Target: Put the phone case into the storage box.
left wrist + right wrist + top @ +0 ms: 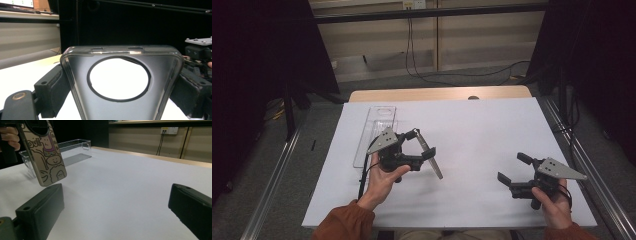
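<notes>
The left hand-held gripper (424, 144) clamps a phone case (430, 156) by its edges, lifted above the white tabletop (482, 130), just right of a clear tray (373, 131). The right hand-held gripper (514, 170), near right, gapes wide, holding nothing.

Phone case (120, 82) lower end cut off (bottom edge).

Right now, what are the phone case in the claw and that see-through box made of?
The phone case looks like soft, glossy plastic or rubbery silicone: its rim is smoky and half see-through, it shines, and cartoon doodles are printed on the back. The left claw squeezes its sides. The see-through box looks like hard clear plastic, maybe acrylic: you can see the white table through its walls.
</notes>
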A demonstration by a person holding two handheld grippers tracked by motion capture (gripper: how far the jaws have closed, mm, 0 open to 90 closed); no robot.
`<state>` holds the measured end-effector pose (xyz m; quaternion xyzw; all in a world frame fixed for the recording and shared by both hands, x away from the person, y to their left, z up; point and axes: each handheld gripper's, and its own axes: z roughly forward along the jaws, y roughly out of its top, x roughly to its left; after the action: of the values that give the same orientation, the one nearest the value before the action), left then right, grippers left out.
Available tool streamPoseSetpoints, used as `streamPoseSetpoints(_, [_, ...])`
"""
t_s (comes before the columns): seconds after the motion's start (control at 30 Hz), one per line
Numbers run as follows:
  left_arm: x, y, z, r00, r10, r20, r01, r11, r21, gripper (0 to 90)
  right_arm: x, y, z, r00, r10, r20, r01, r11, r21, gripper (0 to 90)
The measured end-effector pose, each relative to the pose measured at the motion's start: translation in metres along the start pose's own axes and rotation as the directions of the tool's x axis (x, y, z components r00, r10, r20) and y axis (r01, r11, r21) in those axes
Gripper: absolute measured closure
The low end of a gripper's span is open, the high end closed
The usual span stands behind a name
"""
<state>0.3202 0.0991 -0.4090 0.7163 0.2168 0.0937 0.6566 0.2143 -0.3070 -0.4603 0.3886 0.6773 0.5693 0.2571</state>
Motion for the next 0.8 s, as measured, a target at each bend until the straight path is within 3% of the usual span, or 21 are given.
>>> streamPoseSetpoints(0.2, [0.001,0.0,-0.002,0.9994,-0.002,-0.034,0.002,1.0,0.001,12.2,0.0,-0.002,-0.005,0.9999,0.0,0.011,0.0,1.0,0.002,0.0])
streamPoseSetpoints(0.23, [0.0,0.0,-0.001,0.9986,-0.013,-0.051,0.012,0.9997,-0.019,12.2,0.0,-0.003,-0.007,0.9999,-0.006,0.013,0.005,1.0,0.004,0.0])
streamPoseSetpoints(0.33, [0.002,0.001,-0.003,0.9982,0.003,-0.06,-0.004,1.0,-0.009,12.2,-0.001,-0.005,-0.008,0.9997,-0.005,0.025,0.005,1.0,-0.001,0.0])
streamPoseSetpoints(0.4, [0.001,0.0,-0.002,0.9964,-0.02,-0.082,0.018,0.9995,-0.027,12.2,-0.001,-0.005,-0.008,0.9993,-0.012,0.036,0.012,1.0,-0.003,0.0])
streamPoseSetpoints(0.7, [0.006,0.003,-0.009,0.9872,-0.04,-0.154,0.034,0.9987,-0.038,12.1,-0.005,-0.006,-0.008,0.9977,0.0,0.067,0.001,1.0,-0.005,0.0])
streamPoseSetpoints(0.8, [0.008,0.005,-0.012,0.9852,-0.037,-0.167,0.029,0.9983,-0.05,12.1,-0.006,-0.007,-0.008,0.9992,-0.003,0.041,0.004,1.0,-0.012,0.0])
